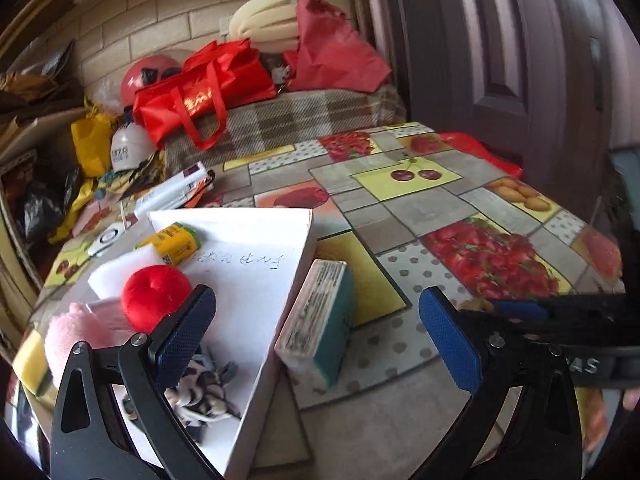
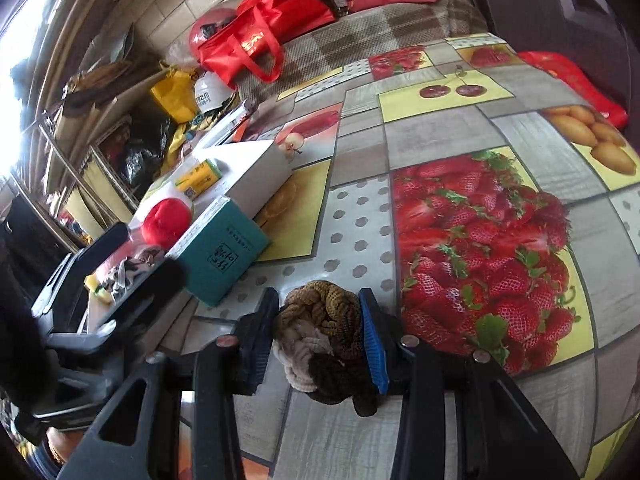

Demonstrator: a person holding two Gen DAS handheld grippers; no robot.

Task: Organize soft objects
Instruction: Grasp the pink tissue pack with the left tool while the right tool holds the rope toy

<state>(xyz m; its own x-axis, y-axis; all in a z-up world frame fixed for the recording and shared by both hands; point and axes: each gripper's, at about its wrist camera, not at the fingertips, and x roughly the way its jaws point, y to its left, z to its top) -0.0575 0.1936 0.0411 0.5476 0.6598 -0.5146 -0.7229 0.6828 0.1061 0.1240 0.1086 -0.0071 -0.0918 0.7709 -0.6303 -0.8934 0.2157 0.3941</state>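
An open white box [image 1: 264, 376] on the fruit-print tablecloth [image 1: 436, 200] holds a red plush ball [image 1: 156, 296], a pink plush [image 1: 76, 336], a black-and-white patterned cloth [image 1: 204, 388], a white foam block [image 1: 120, 272] and a yellow-green pack [image 1: 176, 242]. A teal box [image 1: 320, 320] leans against its right wall. My left gripper [image 1: 318, 294] is open, with its left finger over the white box and the teal box ahead between the fingers. My right gripper [image 2: 318, 296] is shut on a brown-and-tan knitted bundle [image 2: 320, 332] just above the table, right of the teal box [image 2: 224, 252].
Behind the table is a plaid-covered bench [image 1: 300, 120] with a red bag [image 1: 200, 92], red cloth and cream foam rolls. A dark door [image 1: 500, 40] stands at the right. Cluttered shelves [image 2: 80, 140] and a yellow bag [image 1: 92, 144] lie left. A flat white pack [image 1: 176, 190] sits beyond the box.
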